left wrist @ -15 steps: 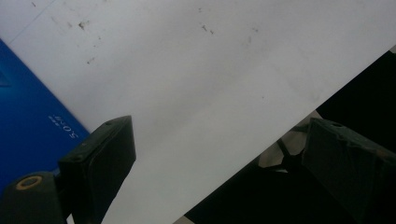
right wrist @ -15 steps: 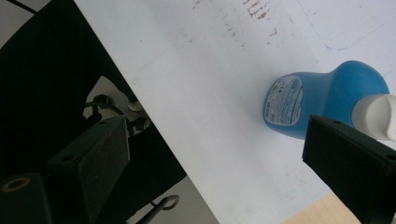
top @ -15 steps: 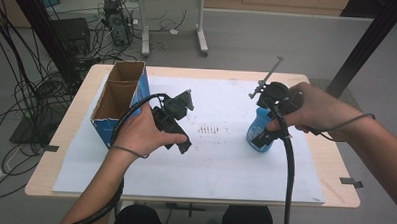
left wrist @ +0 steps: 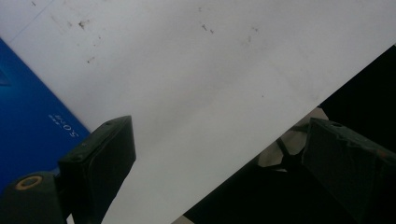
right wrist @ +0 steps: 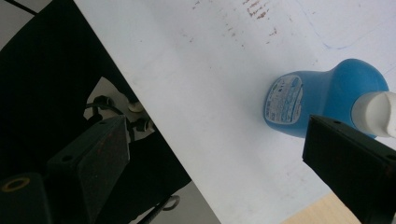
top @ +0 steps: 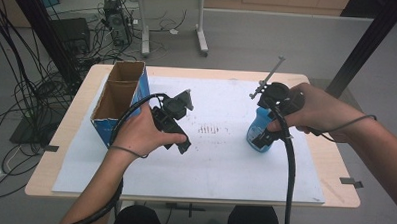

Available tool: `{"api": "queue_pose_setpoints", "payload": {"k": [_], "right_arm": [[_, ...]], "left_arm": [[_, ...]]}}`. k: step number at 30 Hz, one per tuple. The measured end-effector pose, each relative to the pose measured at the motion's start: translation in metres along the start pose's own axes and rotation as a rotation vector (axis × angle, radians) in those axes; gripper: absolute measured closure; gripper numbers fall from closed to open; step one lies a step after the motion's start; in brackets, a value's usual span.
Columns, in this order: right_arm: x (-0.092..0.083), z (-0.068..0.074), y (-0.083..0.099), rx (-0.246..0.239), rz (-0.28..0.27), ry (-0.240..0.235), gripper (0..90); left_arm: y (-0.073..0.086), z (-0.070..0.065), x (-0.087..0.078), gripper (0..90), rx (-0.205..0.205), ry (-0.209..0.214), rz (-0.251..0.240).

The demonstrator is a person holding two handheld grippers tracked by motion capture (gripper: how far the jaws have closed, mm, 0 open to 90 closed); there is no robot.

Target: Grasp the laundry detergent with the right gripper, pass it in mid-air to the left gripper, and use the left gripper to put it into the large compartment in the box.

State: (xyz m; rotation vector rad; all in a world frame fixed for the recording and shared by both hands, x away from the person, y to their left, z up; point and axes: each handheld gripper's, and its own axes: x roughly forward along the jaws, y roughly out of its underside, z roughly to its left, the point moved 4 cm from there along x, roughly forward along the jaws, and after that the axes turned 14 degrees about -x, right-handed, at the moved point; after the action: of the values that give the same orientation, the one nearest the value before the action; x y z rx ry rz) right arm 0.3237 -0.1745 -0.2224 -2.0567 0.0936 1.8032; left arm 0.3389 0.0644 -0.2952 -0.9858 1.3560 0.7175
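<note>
On the right half of the worktop (top: 330,161): blue plastic bottle with white cap (top: 258,131), upright, unheld. Right gripper (right wrist: 219,154) sits above and beside it, fingers apart, much as half a second ago; grasp judged not yet begun. Left gripper (top: 178,124), fingers apart and empty, likewise unmoved beside the open blue cardboard box (top: 119,101). Surface: white sheet (top: 209,162), faintly marked. Room: grey floor, cables, second table

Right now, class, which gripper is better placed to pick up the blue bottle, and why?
The right gripper. It hangs just above the blue bottle with jaws open and the bottle beside one of them. The left gripper, also open, sits by the cardboard box, far across the white sheet.
</note>
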Motion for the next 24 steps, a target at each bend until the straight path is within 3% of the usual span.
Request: {"api": "queue_pose_setpoints", "payload": {"k": [10,24], "right_arm": [[0.000,0.001,0.011,0.015,0.006,0.001,7.1],[-0.004,-0.005,0.045,0.086,0.023,0.017,7.1]], "left_arm": [[0.000,0.000,0.001,9.8,-0.003,0.008,0.001],[-0.005,-0.004,0.005,9.7,0.011,0.021,0.006]]}}
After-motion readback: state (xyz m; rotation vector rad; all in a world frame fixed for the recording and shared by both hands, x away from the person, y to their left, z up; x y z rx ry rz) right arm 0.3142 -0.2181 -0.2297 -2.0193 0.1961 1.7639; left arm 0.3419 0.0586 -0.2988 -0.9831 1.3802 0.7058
